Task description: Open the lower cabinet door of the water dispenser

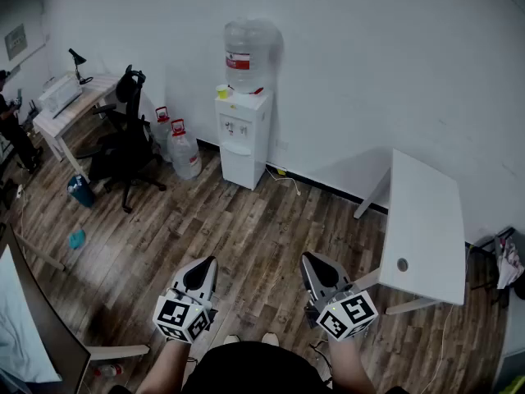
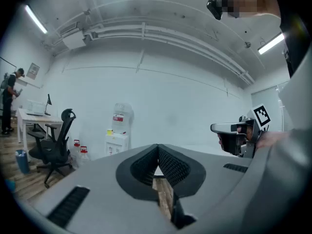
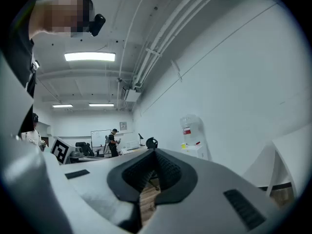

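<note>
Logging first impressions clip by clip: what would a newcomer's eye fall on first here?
The white water dispenser with its big bottle on top, against the far wall, lower door apparently closed. In the foreground, the left gripper and right gripper hang shut and empty above the wood floor, well short of it. A white table stands at the right.

wall (image 1: 369, 72) white | floor (image 1: 246, 236) wood plank | white table (image 1: 426, 220) right | black office chair (image 1: 123, 146), desk (image 1: 70, 109) left
</note>
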`<state>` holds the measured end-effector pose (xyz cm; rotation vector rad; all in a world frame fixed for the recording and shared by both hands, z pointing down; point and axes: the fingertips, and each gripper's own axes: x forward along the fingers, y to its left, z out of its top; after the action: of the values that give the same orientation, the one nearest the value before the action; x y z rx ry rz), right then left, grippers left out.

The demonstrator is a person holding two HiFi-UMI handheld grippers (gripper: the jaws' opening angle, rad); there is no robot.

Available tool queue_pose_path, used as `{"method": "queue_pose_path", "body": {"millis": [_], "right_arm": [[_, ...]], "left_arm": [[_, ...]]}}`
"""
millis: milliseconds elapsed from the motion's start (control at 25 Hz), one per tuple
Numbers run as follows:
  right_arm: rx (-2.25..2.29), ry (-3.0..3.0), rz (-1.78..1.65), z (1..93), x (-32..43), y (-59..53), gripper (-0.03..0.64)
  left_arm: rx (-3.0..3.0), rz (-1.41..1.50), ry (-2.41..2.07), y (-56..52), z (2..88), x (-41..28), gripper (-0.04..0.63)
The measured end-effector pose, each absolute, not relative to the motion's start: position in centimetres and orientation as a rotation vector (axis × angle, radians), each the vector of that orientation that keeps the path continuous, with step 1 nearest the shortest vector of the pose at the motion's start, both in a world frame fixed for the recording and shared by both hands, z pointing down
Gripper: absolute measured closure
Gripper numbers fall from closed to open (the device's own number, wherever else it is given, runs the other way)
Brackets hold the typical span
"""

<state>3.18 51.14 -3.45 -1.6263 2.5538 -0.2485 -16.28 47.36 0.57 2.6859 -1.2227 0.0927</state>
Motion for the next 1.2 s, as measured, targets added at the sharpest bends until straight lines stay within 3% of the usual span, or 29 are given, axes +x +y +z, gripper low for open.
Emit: {"method": "queue_pose_path", "body": {"millis": [1200], "right_arm": [[-1.526, 2.586, -0.326, -1.5, 7.9, 51.0, 0.594]], "left_arm": [[2.648, 0.118, -1.306, 47.2, 1.8, -11.5, 0.581]]}}
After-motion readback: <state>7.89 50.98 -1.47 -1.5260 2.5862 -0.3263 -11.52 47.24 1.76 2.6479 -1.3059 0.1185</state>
